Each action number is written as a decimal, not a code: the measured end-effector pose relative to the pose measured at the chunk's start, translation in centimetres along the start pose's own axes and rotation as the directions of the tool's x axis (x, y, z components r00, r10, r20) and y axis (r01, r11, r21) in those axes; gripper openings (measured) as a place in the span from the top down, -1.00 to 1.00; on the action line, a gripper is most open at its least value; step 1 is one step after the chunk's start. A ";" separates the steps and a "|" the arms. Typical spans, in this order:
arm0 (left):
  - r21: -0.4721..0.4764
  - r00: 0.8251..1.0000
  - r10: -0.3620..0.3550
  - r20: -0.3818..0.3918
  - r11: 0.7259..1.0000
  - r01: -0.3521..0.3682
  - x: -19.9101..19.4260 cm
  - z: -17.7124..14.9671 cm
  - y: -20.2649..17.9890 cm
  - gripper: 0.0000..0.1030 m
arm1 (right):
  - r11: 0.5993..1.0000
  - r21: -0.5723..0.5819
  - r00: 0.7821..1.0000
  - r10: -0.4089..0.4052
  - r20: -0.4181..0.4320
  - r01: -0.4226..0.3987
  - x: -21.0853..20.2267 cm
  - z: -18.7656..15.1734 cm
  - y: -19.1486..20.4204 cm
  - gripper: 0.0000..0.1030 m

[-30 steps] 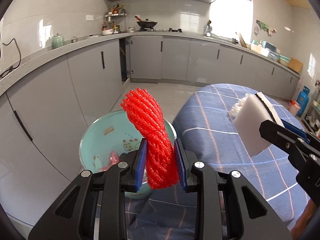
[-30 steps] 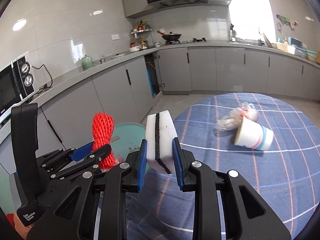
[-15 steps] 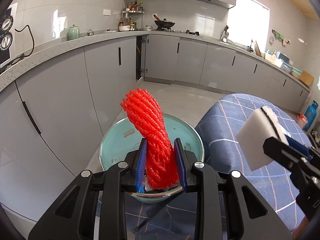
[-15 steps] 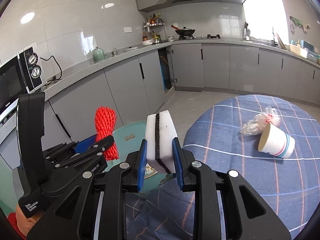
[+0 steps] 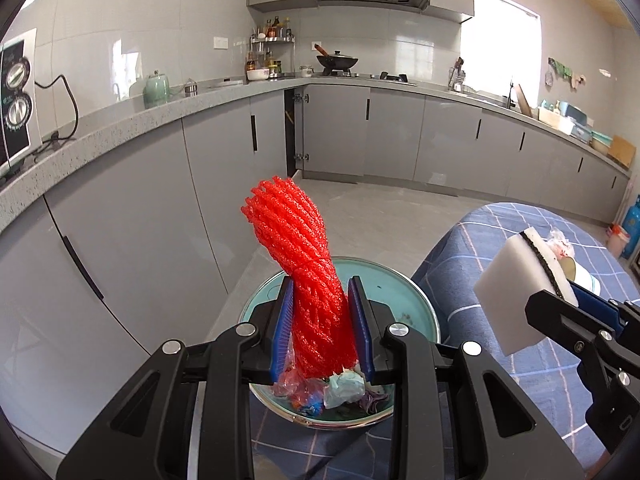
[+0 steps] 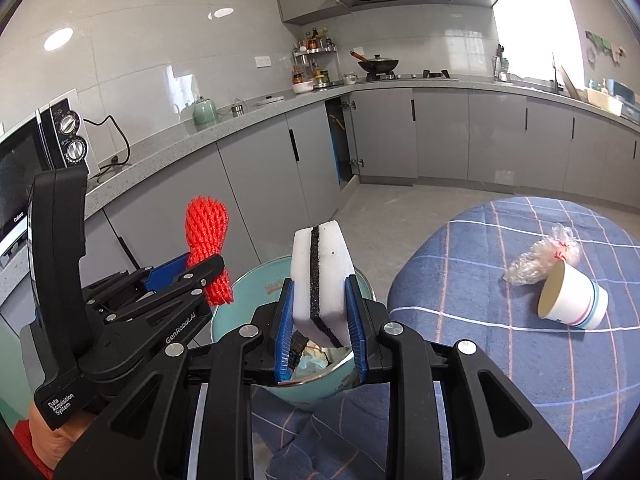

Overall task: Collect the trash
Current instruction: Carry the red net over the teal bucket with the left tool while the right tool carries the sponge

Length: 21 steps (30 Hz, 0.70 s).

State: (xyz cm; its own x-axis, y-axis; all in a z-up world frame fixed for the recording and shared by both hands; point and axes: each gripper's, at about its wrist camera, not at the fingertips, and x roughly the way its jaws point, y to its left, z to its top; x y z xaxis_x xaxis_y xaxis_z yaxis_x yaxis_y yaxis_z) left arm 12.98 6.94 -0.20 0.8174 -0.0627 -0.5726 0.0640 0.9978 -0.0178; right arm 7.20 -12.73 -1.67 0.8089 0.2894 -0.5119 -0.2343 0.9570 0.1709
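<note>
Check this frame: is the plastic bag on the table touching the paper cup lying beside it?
Touching. In the right wrist view the crumpled plastic bag presses against the rim of the tipped paper cup on the checked tablecloth, with no gap showing between them.

You are seeing "GenRobot.AI" and "Data Acquisition System" printed in white on the left gripper (image 6: 208, 276), and "Galanz" showing on the microwave (image 6: 24, 184).
</note>
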 end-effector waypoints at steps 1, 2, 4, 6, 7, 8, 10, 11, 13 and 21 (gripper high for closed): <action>-0.001 1.000 0.000 -0.004 1.000 0.000 0.2 -0.1 0.2 0.46 | 1.000 0.006 1.000 0.004 -0.006 -0.004 0.3 0.1 0.0 0.50; -0.001 1.000 -0.001 -0.009 1.000 0.001 0.4 -0.1 0.2 0.46 | 1.000 0.009 1.000 0.007 -0.010 -0.007 0.5 0.2 0.1 0.50; -0.007 1.000 -0.010 -0.024 1.000 0.010 1.0 -0.2 0.5 0.46 | 1.000 0.008 1.000 0.006 -0.012 -0.006 0.8 0.3 0.3 0.50; -0.022 0.999 -0.025 -0.048 0.999 0.024 1.8 -0.3 1.0 0.46 | 1.000 0.002 1.000 0.008 -0.014 -0.008 1.2 0.4 0.6 0.50; -0.028 0.998 -0.027 -0.057 0.999 0.026 2.1 -0.4 1.3 0.46 | 1.000 -0.002 1.000 0.010 -0.016 -0.010 1.4 0.5 0.8 0.50; -0.034 0.997 -0.028 -0.065 0.999 0.025 2.4 -0.5 1.4 0.46 | 1.000 -0.004 1.000 0.010 -0.018 -0.010 1.6 0.5 0.9 0.50; -0.043 0.997 -0.028 -0.076 0.999 0.025 2.9 -0.7 1.8 0.46 | 1.000 -0.003 1.000 0.008 -0.025 -0.009 2.1 0.5 1.1 0.50; -0.044 0.997 -0.027 -0.078 0.999 0.024 3.1 -0.8 1.9 0.46 | 1.000 0.000 1.000 0.008 -0.030 -0.008 2.4 0.4 1.1 0.50; -0.042 0.997 -0.024 -0.079 0.999 0.021 3.4 -0.9 2.1 0.46 | 1.000 0.002 0.999 0.005 -0.039 -0.005 2.7 0.1 1.0 0.50; -0.049 0.994 -0.021 -0.109 0.999 0.016 4.9 -1.7 2.6 0.46 | 1.000 -0.005 0.998 -0.010 -0.068 0.009 4.3 -0.1 1.2 0.50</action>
State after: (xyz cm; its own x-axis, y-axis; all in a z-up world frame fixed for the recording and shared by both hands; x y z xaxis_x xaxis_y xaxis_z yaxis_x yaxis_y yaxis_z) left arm 16.21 9.22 -4.45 0.7488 -0.0812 -0.6578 0.0490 0.9965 -0.0672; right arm 10.33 -10.32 -3.69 0.7724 0.2809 -0.5696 -0.2293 0.9597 0.1622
